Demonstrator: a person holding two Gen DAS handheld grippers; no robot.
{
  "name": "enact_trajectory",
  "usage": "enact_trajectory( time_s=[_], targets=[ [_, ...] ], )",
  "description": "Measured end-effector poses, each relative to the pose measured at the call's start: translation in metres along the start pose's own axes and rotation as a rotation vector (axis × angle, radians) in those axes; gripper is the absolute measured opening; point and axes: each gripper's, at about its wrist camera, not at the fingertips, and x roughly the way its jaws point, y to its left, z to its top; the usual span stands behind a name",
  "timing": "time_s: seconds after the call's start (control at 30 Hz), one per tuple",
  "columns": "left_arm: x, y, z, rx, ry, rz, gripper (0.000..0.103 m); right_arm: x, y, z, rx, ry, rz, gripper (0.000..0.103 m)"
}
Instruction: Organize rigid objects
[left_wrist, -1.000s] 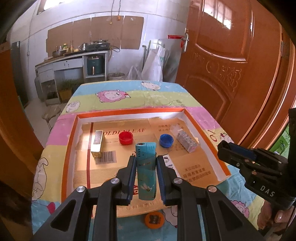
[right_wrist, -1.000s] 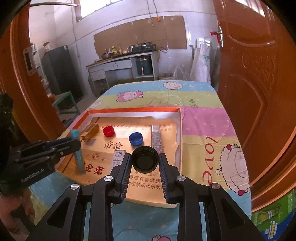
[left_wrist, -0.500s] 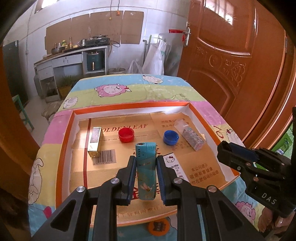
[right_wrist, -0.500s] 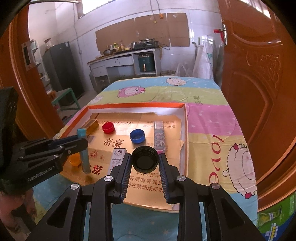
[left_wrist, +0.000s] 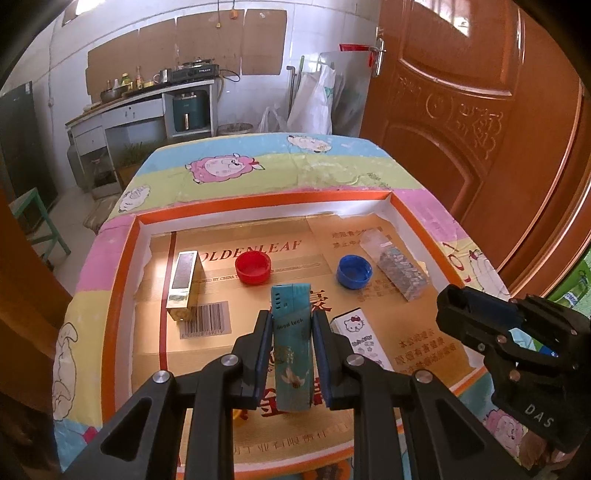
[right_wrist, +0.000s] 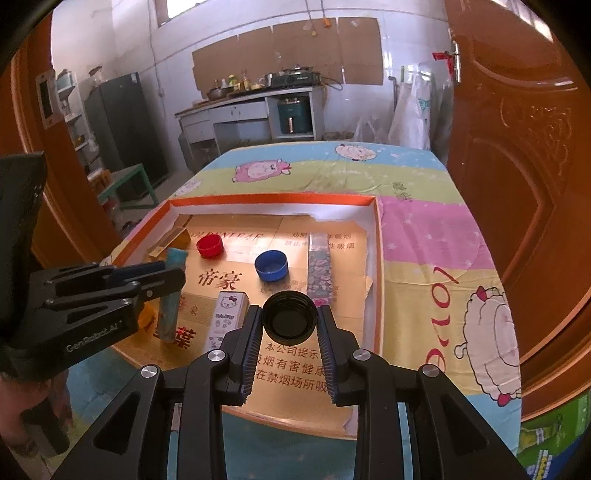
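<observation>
Teal plastic lighter (left_wrist: 291, 343) clamped upright in left gripper (left_wrist: 290, 345) above near edge of orange-rimmed cardboard tray (left_wrist: 122, 266) on sheep-print tablecloth (left_wrist: 236, 173), black bottle cap (right_wrist: 290, 315) pinched in right gripper (right_wrist: 290, 317), fridge (right_wrist: 122, 122) only in right view.

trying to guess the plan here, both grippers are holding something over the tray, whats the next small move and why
Probably lower the left gripper and set the teal lighter on the bare cardboard in front of the red cap. The lighter is clamped upright above the tray, where the other lighters and caps already lie. The right gripper, holding the black cap, could likewise set it near the blue cap.
</observation>
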Motion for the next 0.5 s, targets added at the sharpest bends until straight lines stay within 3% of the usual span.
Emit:
enact_trajectory(
  time_s=[0.5],
  targets=[
    [0.031, 0.002, -0.002, 0.016, 0.055, 0.036, 0.023, 0.032, -0.008, -0.003, 0.007, 0.057, -0.024, 0.03]
  ],
)
